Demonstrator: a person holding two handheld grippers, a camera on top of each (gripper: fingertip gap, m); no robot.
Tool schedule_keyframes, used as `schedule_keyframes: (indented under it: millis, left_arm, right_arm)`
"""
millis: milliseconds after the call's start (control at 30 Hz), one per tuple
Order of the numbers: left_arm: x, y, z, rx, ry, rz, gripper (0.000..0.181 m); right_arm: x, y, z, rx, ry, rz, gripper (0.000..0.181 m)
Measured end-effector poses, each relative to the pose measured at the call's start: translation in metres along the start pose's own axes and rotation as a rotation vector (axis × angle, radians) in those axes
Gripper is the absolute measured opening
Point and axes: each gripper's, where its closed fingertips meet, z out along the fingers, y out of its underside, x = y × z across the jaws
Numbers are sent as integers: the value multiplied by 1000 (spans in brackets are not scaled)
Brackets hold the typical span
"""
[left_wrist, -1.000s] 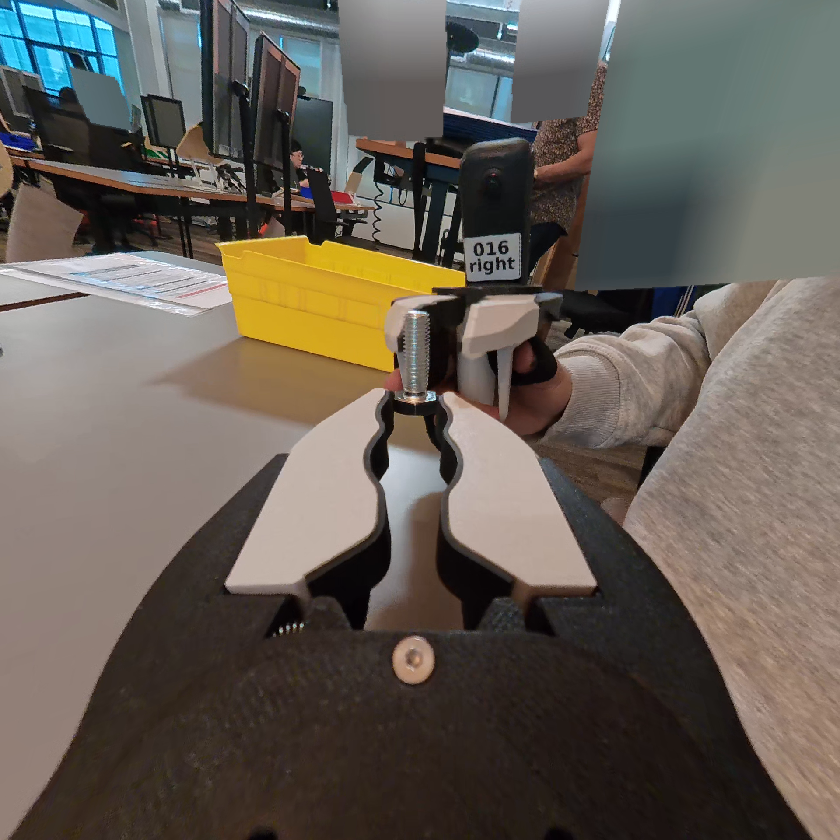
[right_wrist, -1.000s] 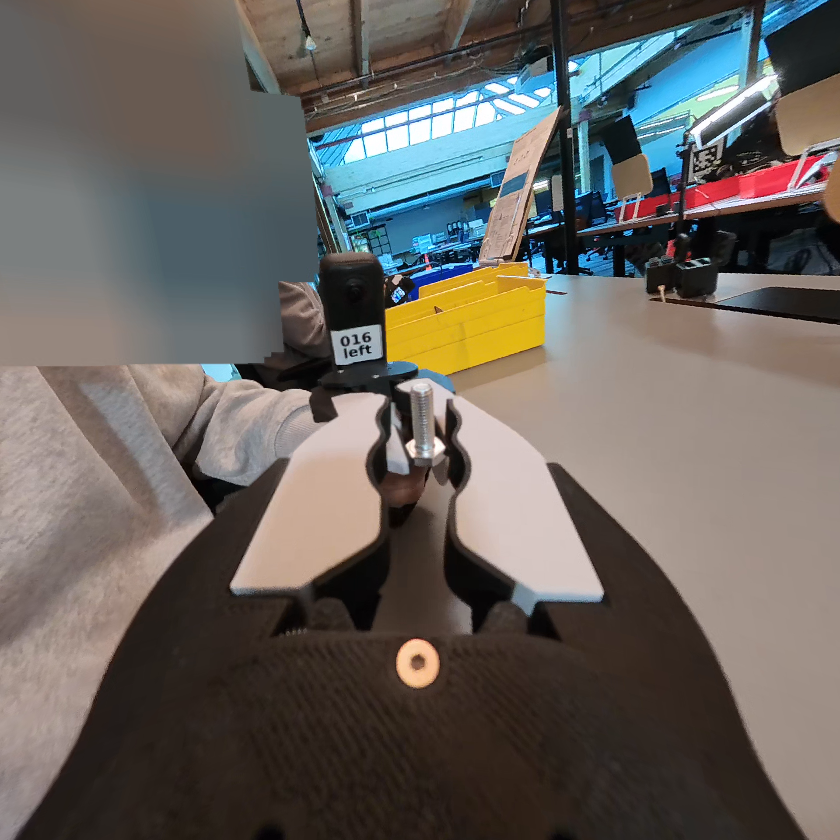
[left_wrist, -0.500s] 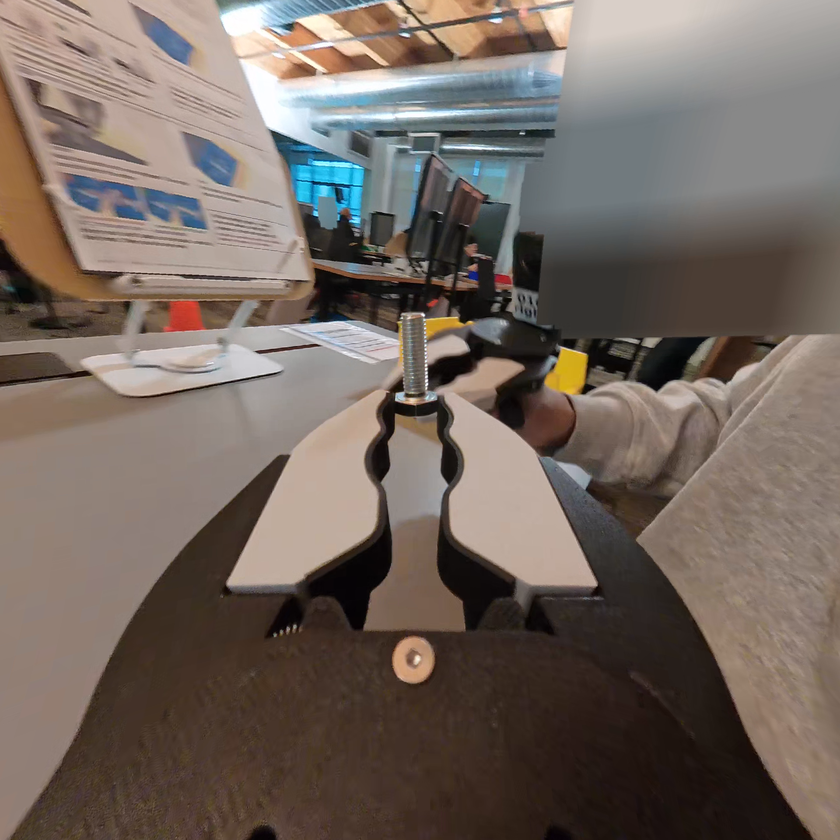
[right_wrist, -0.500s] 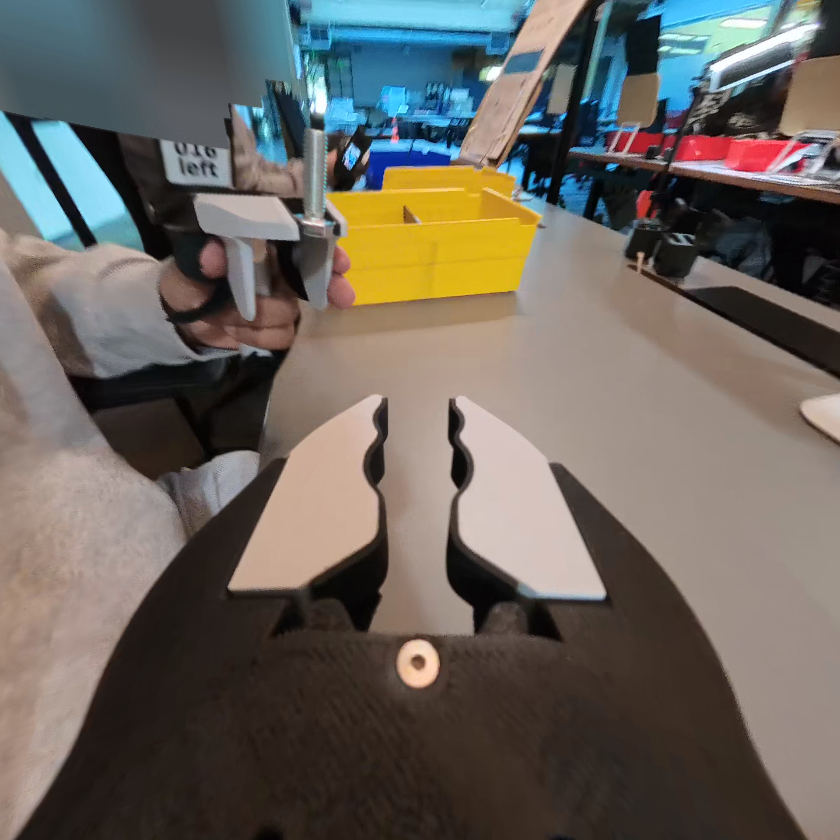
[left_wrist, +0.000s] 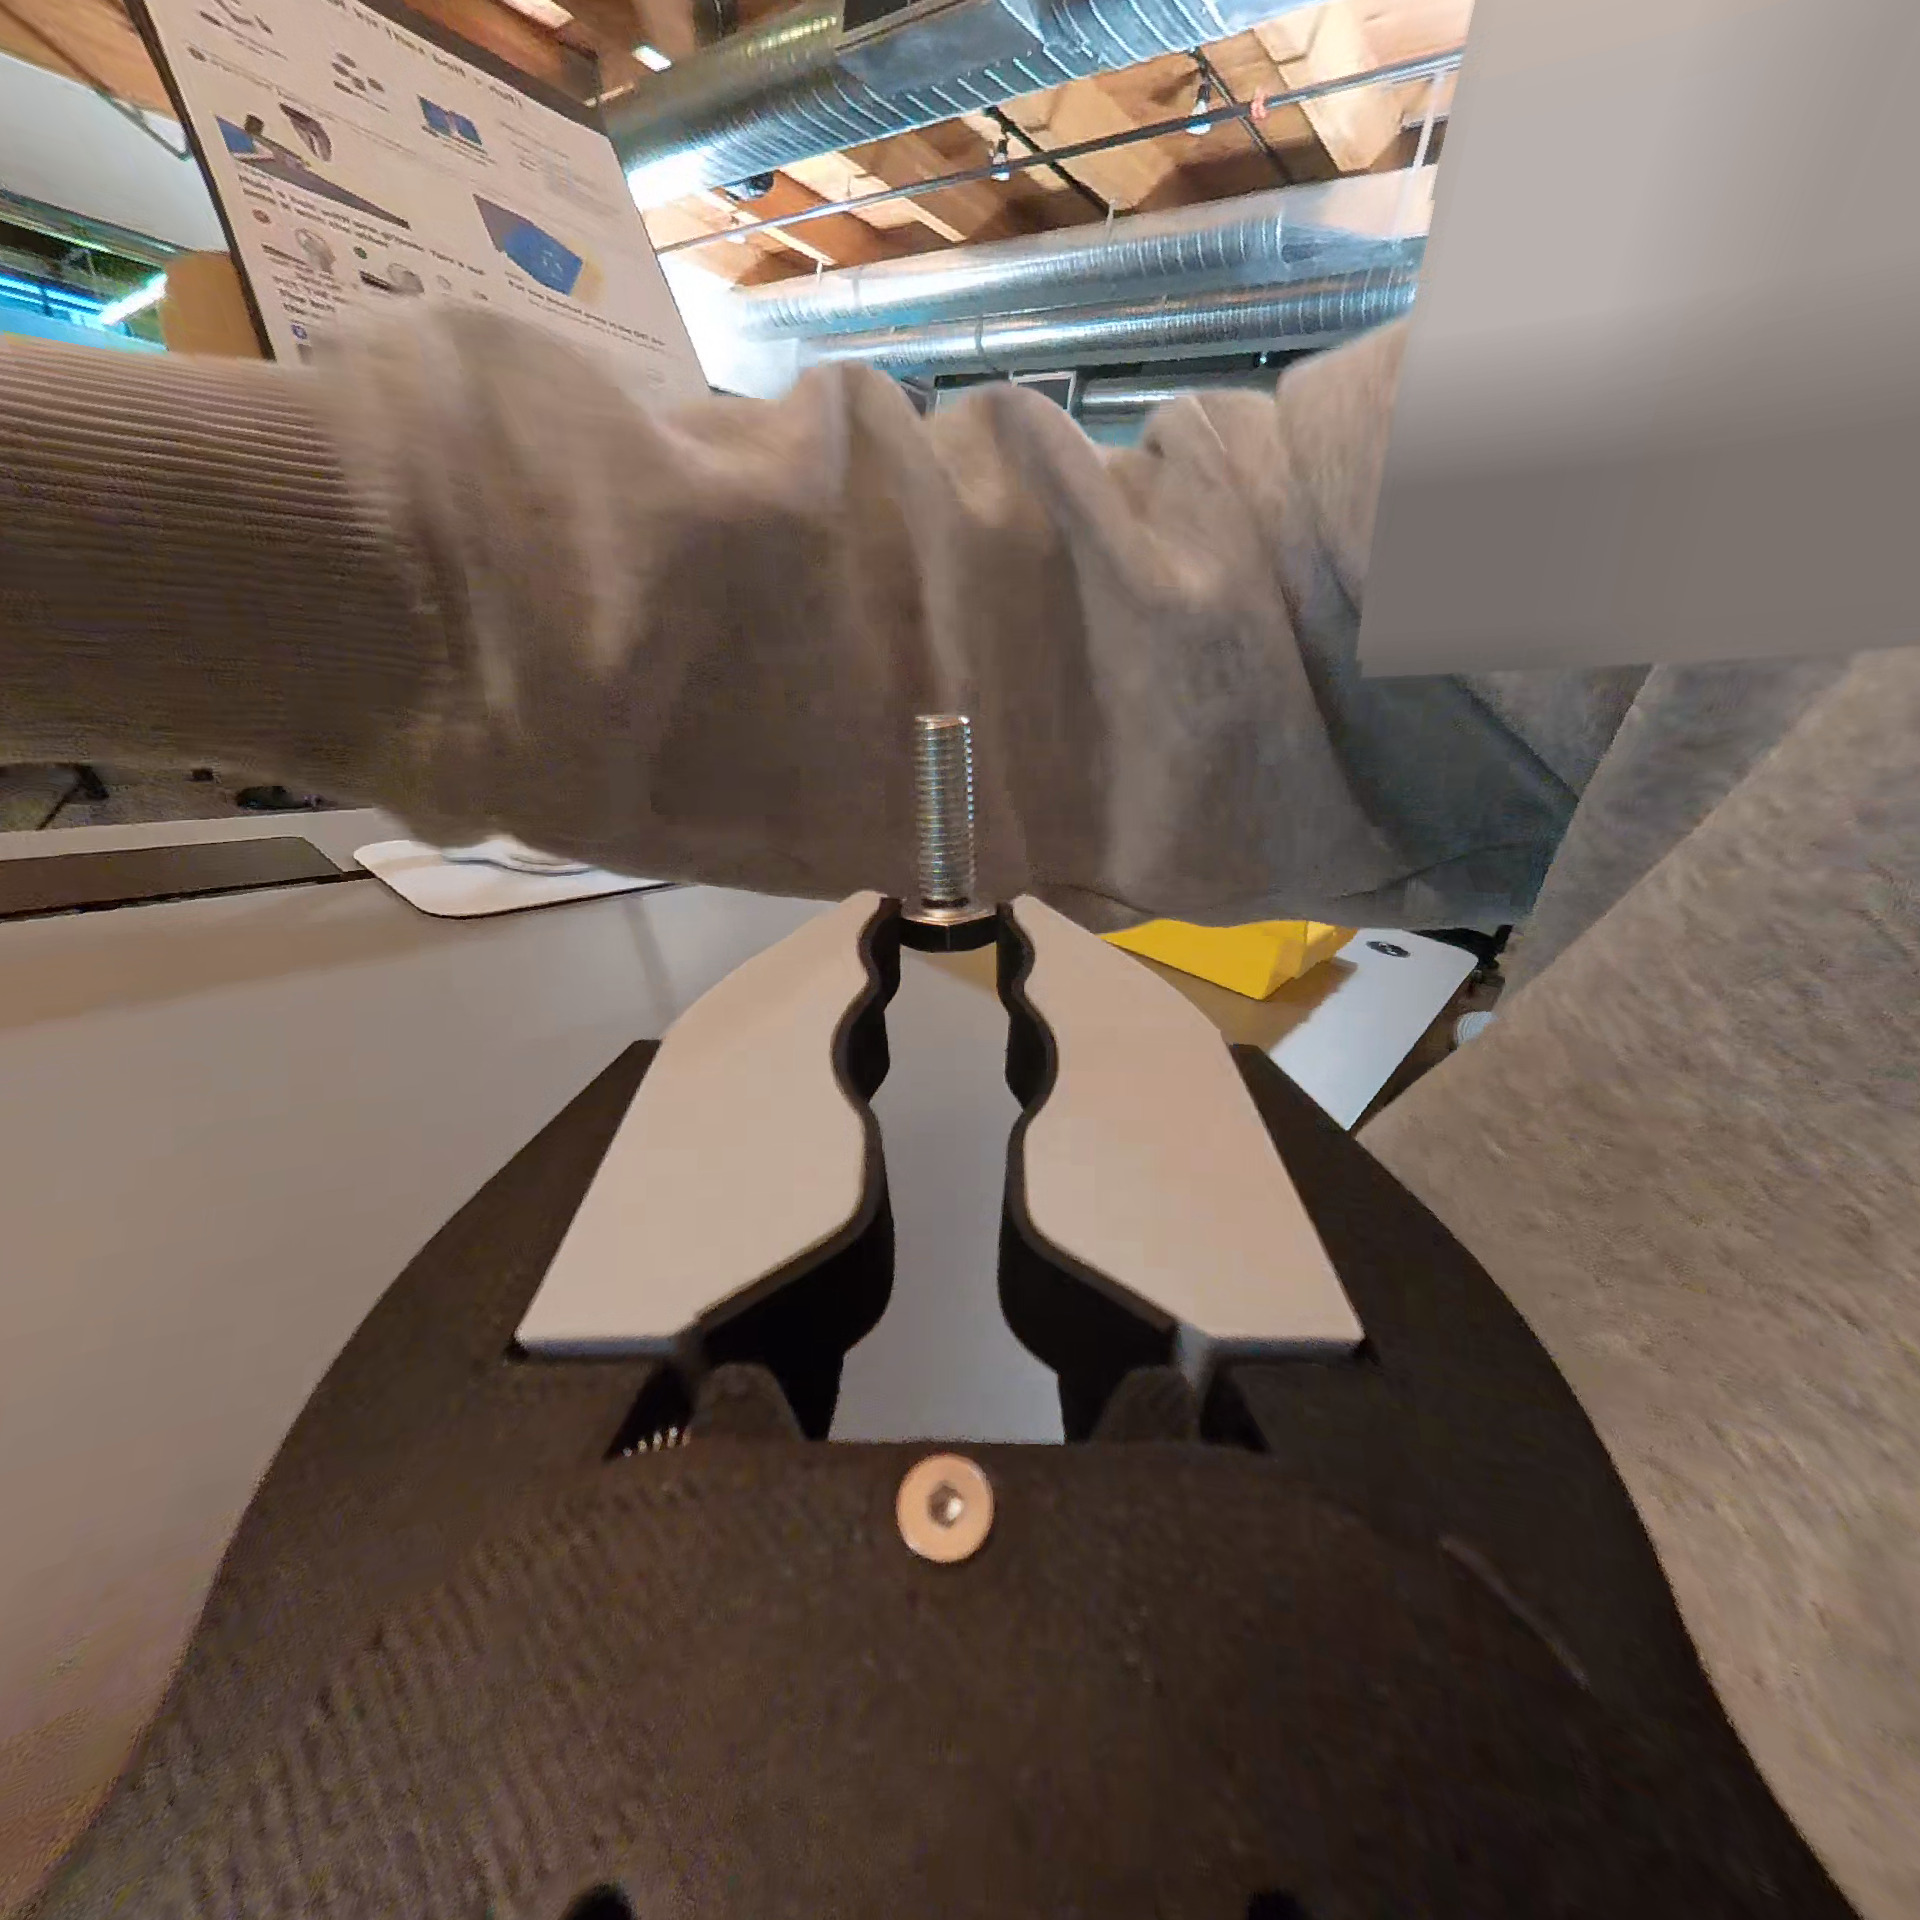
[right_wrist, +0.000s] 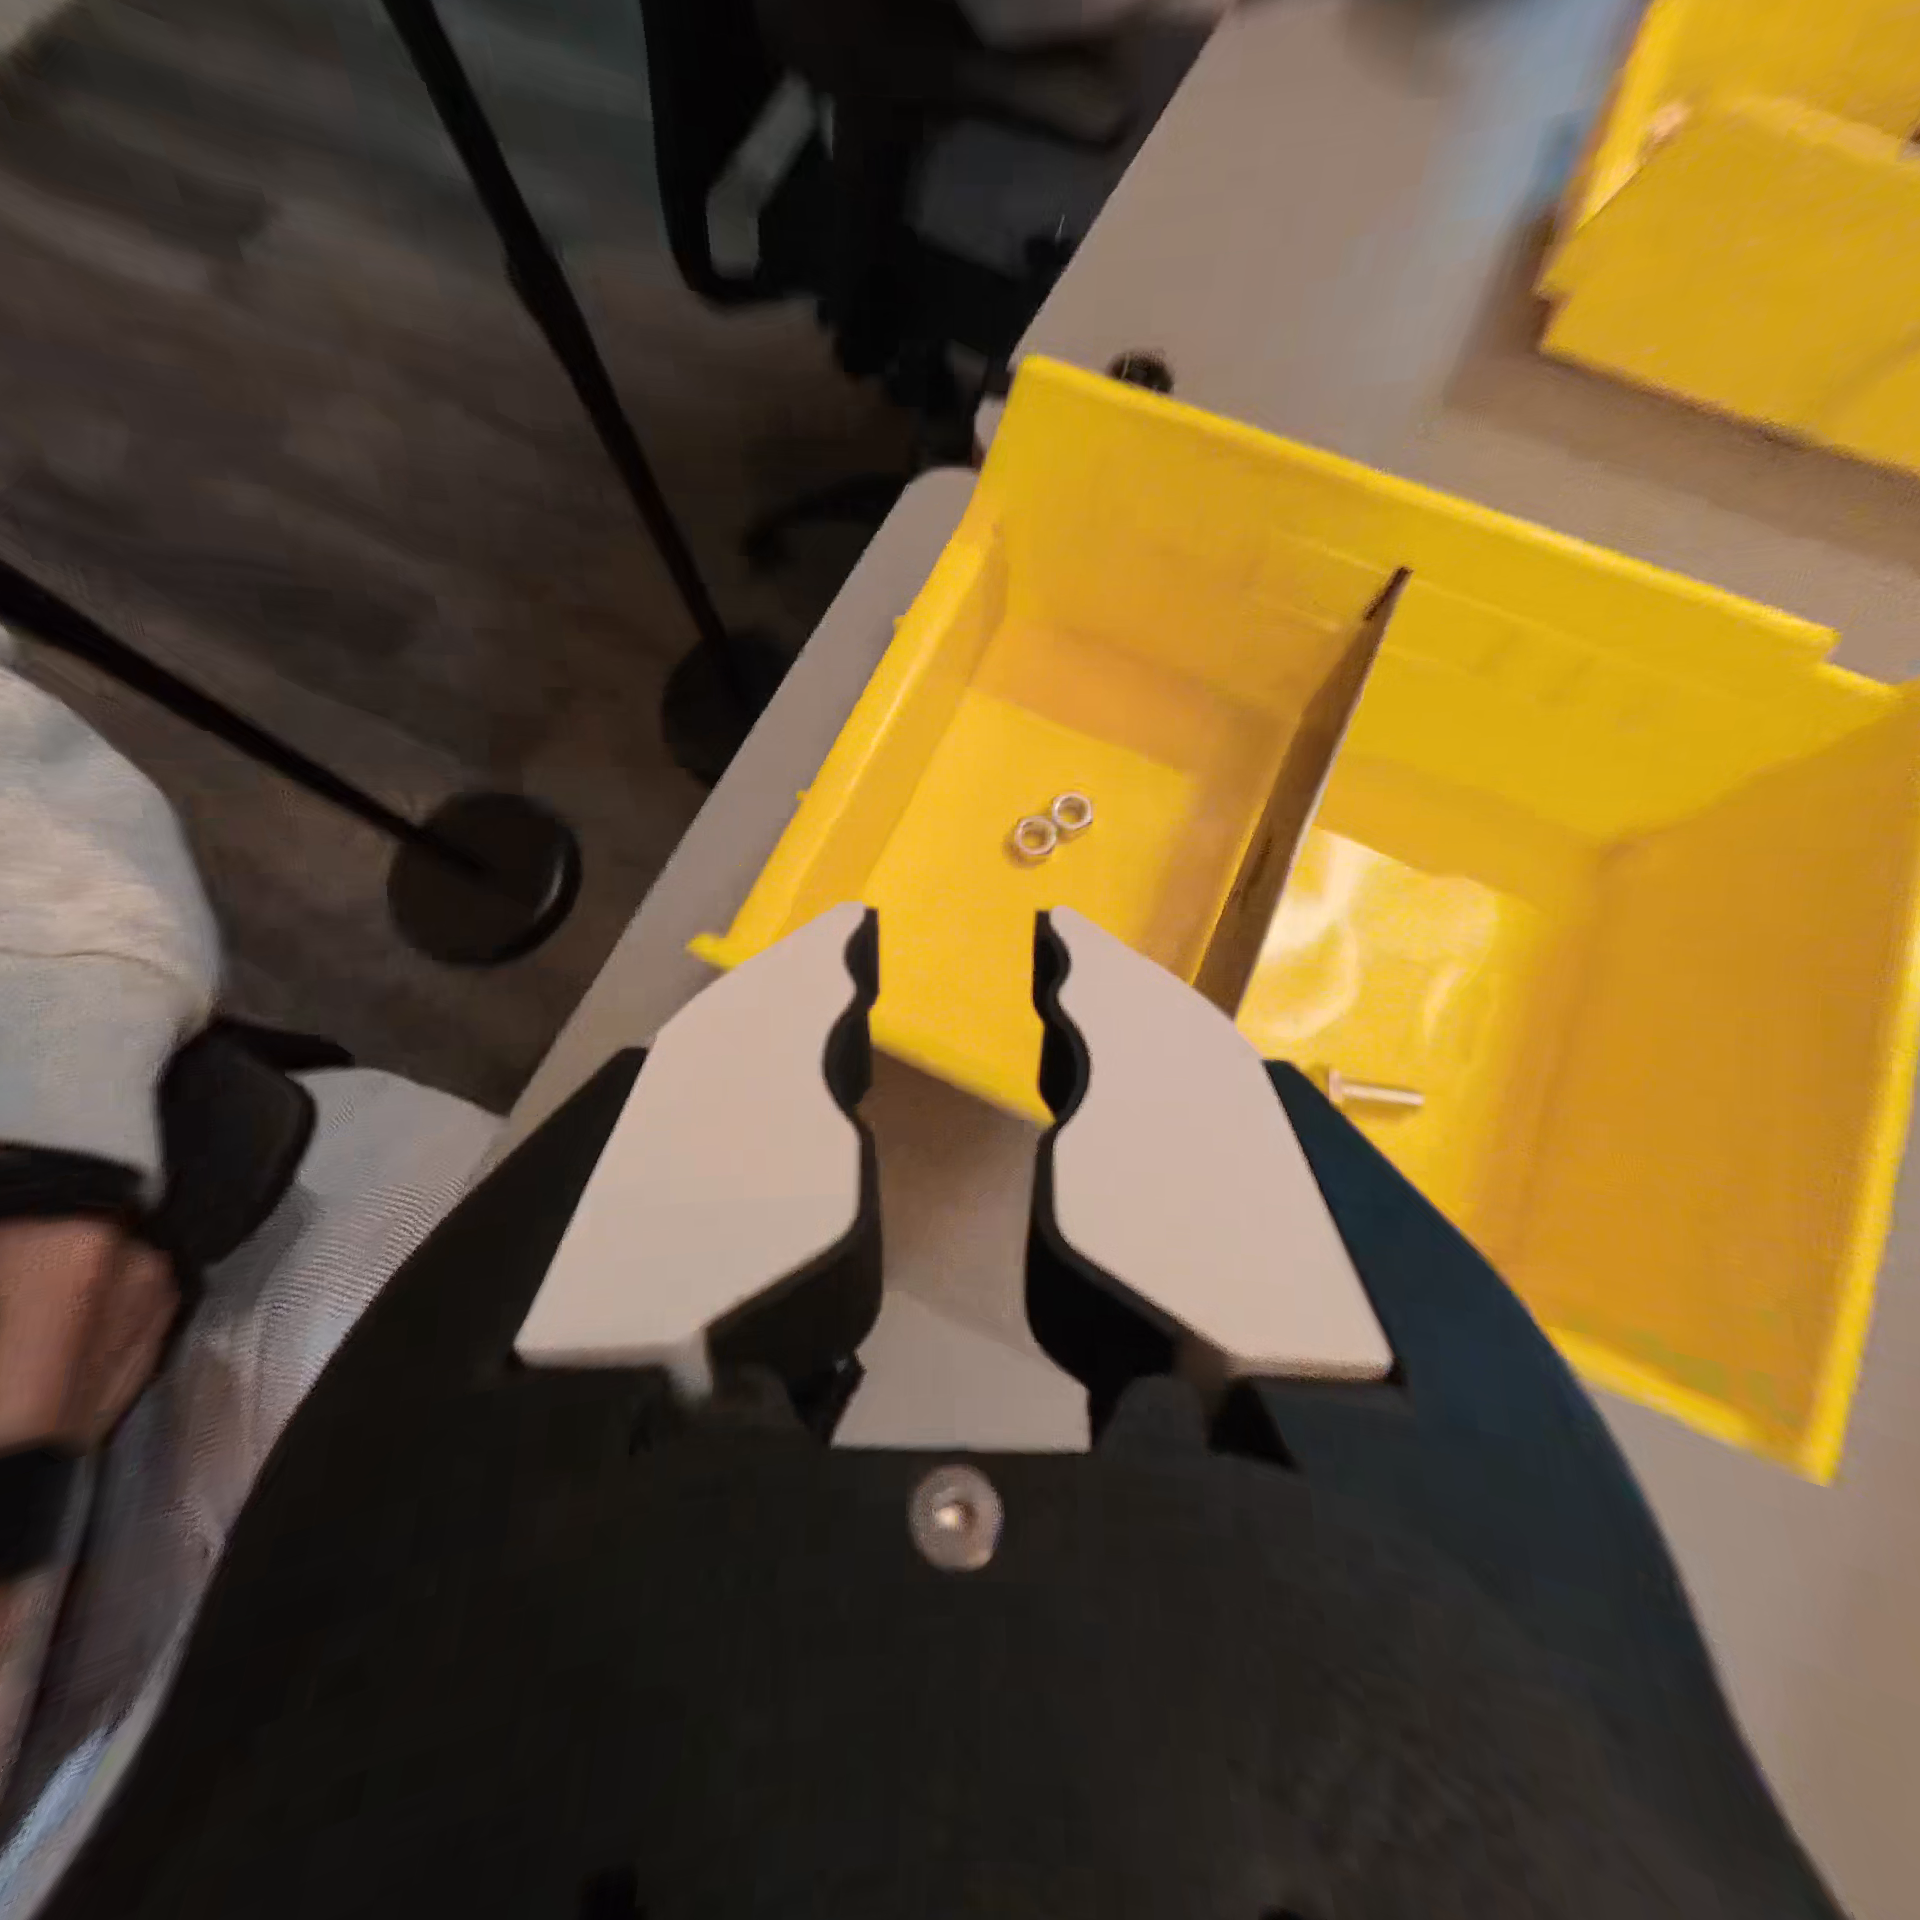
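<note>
My left gripper (left_wrist: 943, 920) is shut on the hex head of a silver bolt (left_wrist: 943, 805), whose threaded shank stands upright above the fingertips. A grey sleeve (left_wrist: 623, 623) crosses just behind the bolt. My right gripper (right_wrist: 954, 925) is open and empty, tilted down over the near left corner of a yellow divided bin (right_wrist: 1195, 499). Two small silver nuts (right_wrist: 1049, 823) lie side by side on the floor of the bin's left compartment, just beyond the fingertips. Another bolt (right_wrist: 1371, 1091) lies in the right compartment beside my right finger.
The bin sits at the edge of a grey table (right_wrist: 1278, 239), with floor and black stand bases (right_wrist: 483, 873) to the left. A second yellow bin (right_wrist: 1766, 260) lies farther back. In the left wrist view a poster board (left_wrist: 416, 187) stands behind a white base plate (left_wrist: 499, 878). Left tips to right tips: about 25 cm.
My right gripper let go of the bolt, swung away from the left gripper and now points down over the yellow bin. The left gripper kept the bolt and turned left; the sleeve crossed its view.
</note>
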Motion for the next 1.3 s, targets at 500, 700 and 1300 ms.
schedule_keyframes:
  millis: [500, 700, 1300]
  left_arm:
    - [1, -2, -38, 17, -69, 3, 18]
    - [2, 0, -43, 6, -79, -8, 18]
    - [-3, 23, -35, -85, -129, 41, 18]
  right_arm:
    - [32, 55, 144, -740, -13, 41, 29]
    - [31, 66, 152, -790, 1, 112, 29]
    - [-102, 34, -98, -312, 73, -6, 18]
